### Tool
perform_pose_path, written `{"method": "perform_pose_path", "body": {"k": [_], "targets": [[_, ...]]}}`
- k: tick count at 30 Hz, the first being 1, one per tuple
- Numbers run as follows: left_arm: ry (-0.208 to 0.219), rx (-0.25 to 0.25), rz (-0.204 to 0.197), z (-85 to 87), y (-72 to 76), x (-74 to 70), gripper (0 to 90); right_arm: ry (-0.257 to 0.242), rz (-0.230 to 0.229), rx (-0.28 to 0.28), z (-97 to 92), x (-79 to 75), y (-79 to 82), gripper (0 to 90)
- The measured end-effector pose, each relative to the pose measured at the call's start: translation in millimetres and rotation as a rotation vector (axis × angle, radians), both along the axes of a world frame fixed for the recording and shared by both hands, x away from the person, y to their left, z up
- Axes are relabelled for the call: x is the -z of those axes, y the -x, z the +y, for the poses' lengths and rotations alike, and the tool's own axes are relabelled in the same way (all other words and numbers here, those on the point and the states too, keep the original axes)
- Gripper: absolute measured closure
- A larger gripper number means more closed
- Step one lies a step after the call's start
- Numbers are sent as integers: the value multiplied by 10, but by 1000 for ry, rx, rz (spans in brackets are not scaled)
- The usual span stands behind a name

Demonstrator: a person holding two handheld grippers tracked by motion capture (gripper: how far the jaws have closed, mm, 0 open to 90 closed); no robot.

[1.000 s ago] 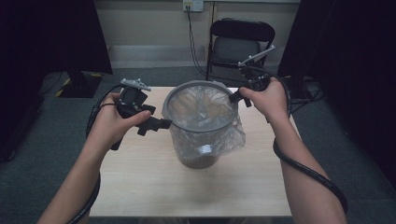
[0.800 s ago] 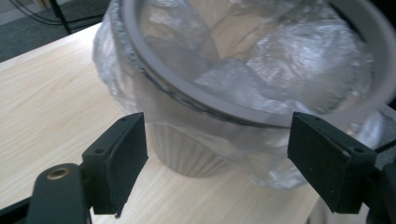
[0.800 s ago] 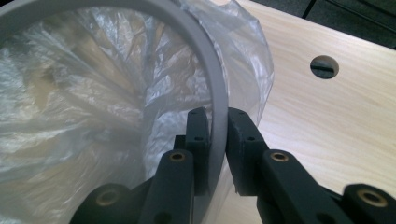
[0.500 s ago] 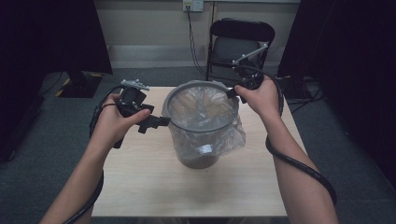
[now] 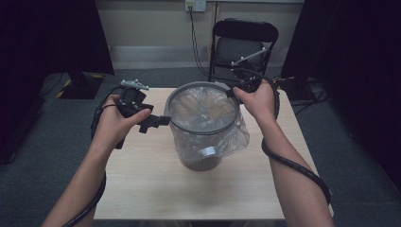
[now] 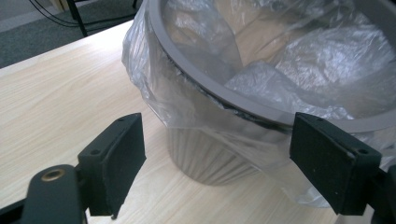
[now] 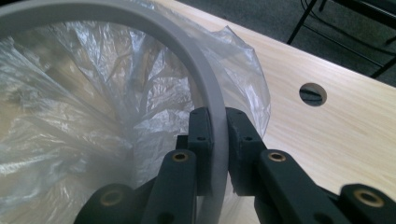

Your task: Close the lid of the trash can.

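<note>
A ribbed grey bin stands mid-table, lined with a clear plastic bag that a grey ring holds at the rim. My right gripper is at the far right of the rim. In the right gripper view its jaws have just been closing and now pinch the ring, one pad inside and one outside. My left gripper is level with the rim's left side. It stands open, with the bag-covered rim ahead between the pads, apart from both.
The wooden table has bare room all around the bin and a round hole near the right gripper. A black folding chair stands behind the far edge. Cables trail from both grippers along my forearms.
My right hand has shifted a little to the left onto the bin's rim. The left hand and the bin have stayed put.
</note>
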State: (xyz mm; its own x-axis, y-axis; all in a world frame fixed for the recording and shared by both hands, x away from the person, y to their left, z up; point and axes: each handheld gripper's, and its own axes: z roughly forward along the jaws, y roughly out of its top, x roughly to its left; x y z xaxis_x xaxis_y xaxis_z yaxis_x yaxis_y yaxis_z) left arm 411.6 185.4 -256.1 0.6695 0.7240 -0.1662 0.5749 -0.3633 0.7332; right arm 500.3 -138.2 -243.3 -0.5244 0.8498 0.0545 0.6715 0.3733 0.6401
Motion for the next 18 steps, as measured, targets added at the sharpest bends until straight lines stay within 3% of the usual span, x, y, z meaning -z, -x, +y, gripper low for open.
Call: {"method": "perform_pose_path", "body": {"k": [6, 12, 14, 16, 18], "targets": [[-3, 0, 0, -4, -6, 2, 157, 10, -12, -14, 5, 33, 0, 814], [-31, -2, -4, -20, -4, 13, 156, 29, -31, -28, 16, 46, 26, 775], [-59, 10, -9, -25, -5, 21, 158, 43, -26, -42, 26, 60, 36, 742], [-28, 2, -7, -16, 4, 17, 172, 29, -38, -47, 13, 51, 52, 600], [-33, -3, -8, -8, 16, 4, 193, -13, -28, -32, -40, 15, 61, 415]]}}
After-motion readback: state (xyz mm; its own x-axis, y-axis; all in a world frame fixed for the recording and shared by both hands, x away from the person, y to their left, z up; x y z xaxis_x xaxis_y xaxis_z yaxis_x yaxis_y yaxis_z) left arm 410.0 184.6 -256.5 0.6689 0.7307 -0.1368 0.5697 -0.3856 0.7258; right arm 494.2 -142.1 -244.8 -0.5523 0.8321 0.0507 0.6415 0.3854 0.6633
